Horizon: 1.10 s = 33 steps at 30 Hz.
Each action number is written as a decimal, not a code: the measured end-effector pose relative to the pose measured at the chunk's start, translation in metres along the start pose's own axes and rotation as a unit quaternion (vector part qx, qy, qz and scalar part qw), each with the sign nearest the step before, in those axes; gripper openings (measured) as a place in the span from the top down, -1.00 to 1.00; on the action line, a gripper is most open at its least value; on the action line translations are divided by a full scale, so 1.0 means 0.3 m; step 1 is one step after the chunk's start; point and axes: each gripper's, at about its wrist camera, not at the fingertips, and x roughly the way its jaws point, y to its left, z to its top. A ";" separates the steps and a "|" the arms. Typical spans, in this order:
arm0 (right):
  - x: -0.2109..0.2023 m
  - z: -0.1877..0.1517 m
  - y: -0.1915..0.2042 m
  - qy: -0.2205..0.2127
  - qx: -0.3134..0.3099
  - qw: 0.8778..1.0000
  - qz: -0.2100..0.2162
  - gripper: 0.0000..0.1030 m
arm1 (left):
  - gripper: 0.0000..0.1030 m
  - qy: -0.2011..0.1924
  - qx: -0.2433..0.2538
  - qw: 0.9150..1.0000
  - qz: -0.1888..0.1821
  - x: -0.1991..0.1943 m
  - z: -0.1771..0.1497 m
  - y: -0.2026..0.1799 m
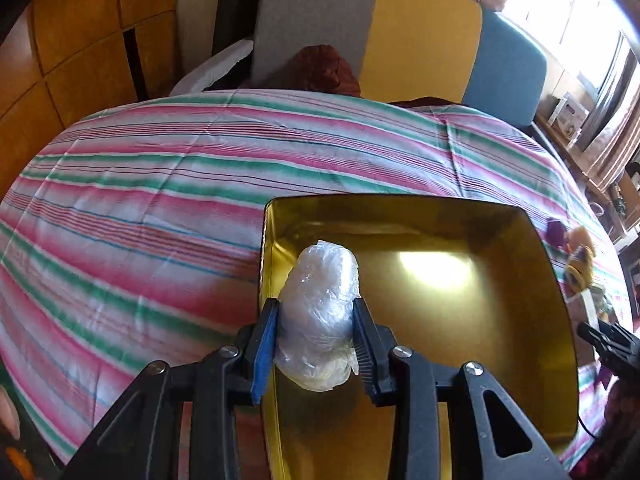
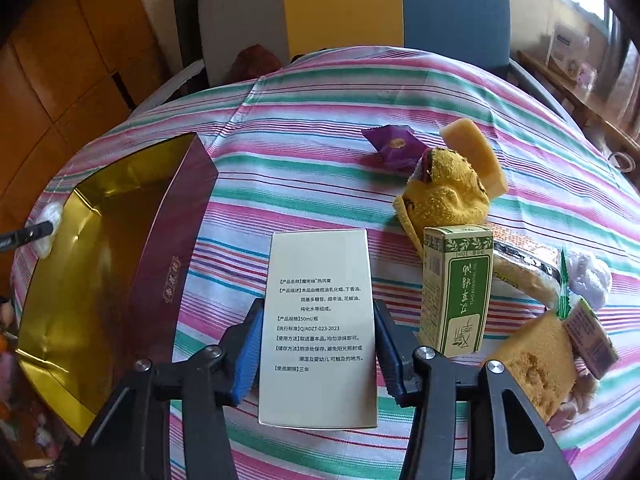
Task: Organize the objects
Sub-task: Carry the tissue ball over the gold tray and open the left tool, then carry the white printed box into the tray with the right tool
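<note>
A crumpled clear plastic bundle [image 1: 320,280] sits between the pads of my left gripper [image 1: 316,312], which is shut on it. It hangs over the left inner side of the open gold-lined box [image 1: 460,320]. In the right wrist view the same box [image 2: 100,240], maroon outside, stands at the left on the striped tablecloth, with the left gripper's tip [image 2: 28,236] and the bundle [image 2: 52,216] at its far corner. A flat cream carton with printed text [image 2: 320,272] lies on the cloth. My right gripper [image 2: 318,320] is shut on its two long sides.
Right of the cream carton stand a green carton [image 2: 456,288], a yellow sock [image 2: 444,196], a yellow sponge [image 2: 476,152], a purple packet [image 2: 394,146], a brown sponge [image 2: 532,364] and a wrapped snack [image 2: 524,268]. Grey, yellow and blue chair backs [image 2: 344,4] line the table's far edge.
</note>
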 end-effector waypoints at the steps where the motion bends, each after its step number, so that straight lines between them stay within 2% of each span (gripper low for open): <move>1: 0.001 0.001 0.001 0.000 -0.001 1.000 0.000 0.01 | 0.31 0.003 0.001 1.000 0.001 0.019 0.013 -0.004; 6: 0.007 0.003 0.005 0.000 0.000 1.000 0.001 0.01 | 0.28 0.005 0.001 1.000 0.027 0.087 0.068 -0.012; 10: 0.008 0.003 0.007 -0.001 -0.003 1.000 0.000 0.01 | 0.22 0.005 0.008 0.999 0.034 0.106 0.087 -0.024; 16: 0.013 0.004 0.010 -0.001 -0.005 1.000 0.000 0.01 | 0.18 -0.002 0.006 0.999 0.038 0.060 0.062 -0.016; 20: 0.020 0.002 0.015 0.000 -0.010 1.000 -0.006 0.02 | 0.18 -0.028 0.006 0.999 0.038 -0.053 -0.008 -0.028; 25: 0.016 -0.002 0.019 -0.003 -0.013 1.000 -0.011 0.03 | 0.18 -0.047 0.007 0.999 0.025 -0.180 -0.158 -0.065; 33: -0.069 -0.006 -0.009 -0.023 0.026 0.999 -0.028 0.03 | 0.18 -0.065 -0.002 0.997 0.034 -0.292 -0.318 -0.070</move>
